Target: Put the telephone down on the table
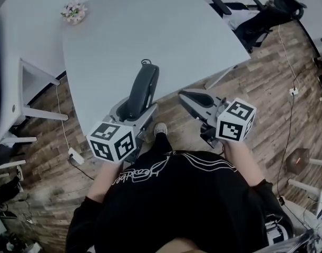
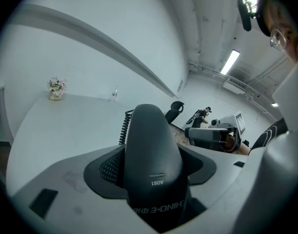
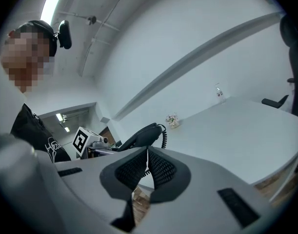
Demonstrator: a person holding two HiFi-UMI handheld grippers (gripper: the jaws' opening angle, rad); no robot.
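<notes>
Black top [image 1: 203,204], white chest lettering [image 1: 142,171]

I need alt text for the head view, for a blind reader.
The left gripper holds a dark telephone handset at the near edge of a pale table. The right gripper, shut and empty, is beside it.

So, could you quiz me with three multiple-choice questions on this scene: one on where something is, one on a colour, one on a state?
1. Where are the flowers? A on the floor; B at the table's far left corner; C in a gripper.
2. What colour is the telephone handset? A red; B yellow; C dark grey.
3. How is the right gripper? A shut, empty; B wide open; C shut on the handset.

Answers: B, the flowers sit on the tabletop far from the person; C, the handset clamped in the left gripper is dark grey; A, its pads meet with nothing between.
</notes>
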